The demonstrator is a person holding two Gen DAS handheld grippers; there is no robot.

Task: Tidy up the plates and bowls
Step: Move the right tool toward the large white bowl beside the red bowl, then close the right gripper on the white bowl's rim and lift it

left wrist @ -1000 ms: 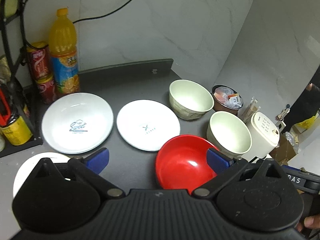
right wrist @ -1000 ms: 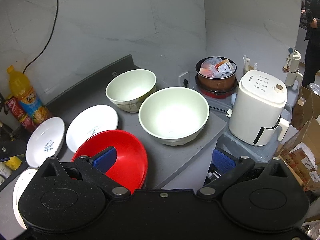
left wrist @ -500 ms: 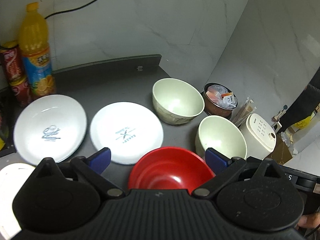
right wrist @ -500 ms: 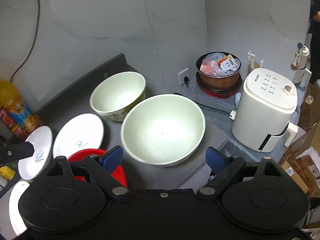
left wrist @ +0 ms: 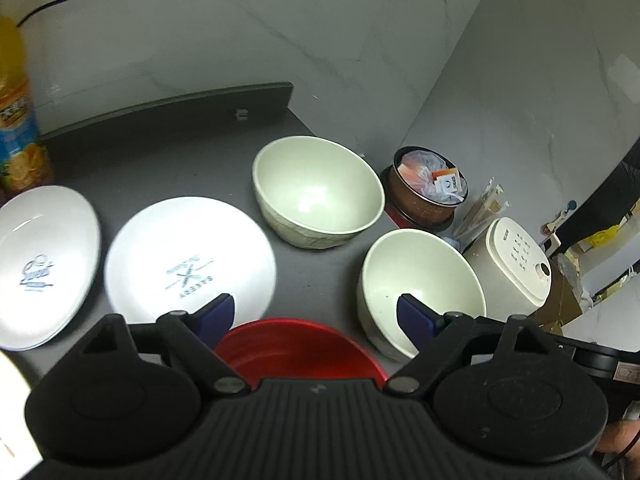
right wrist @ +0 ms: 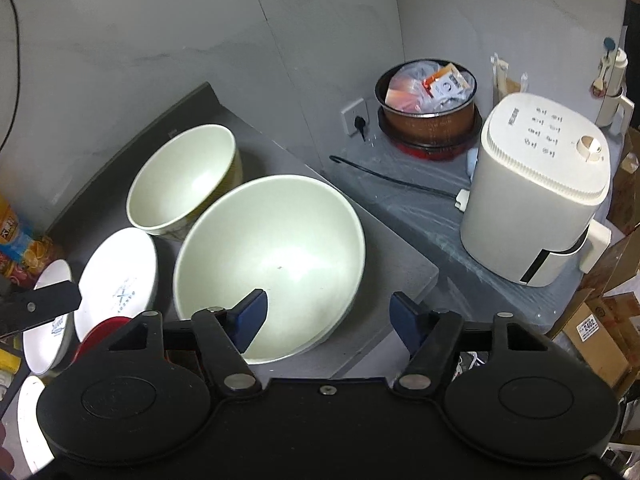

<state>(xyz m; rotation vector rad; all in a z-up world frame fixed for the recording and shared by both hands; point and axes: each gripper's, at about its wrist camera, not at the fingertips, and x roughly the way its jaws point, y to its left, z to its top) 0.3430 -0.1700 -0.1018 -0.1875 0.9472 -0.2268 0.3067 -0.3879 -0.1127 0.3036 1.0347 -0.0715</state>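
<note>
My left claw (left wrist: 316,314) hangs over the red bowl (left wrist: 298,342) on the grey worktop (left wrist: 160,168), jaws apart with nothing gripped, having just been closing. My right claw (right wrist: 326,318) straddles the near rim of the larger pale green bowl (right wrist: 276,256), its jaws also just closing, pads not yet pressing. Behind stand a second pale bowl (right wrist: 188,180) and two white plates (left wrist: 188,256).

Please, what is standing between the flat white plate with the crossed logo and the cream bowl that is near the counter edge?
In the left wrist view, only bare dark counter lies between the flat plate and the near cream bowl; the red bowl sits just below that gap.
</note>
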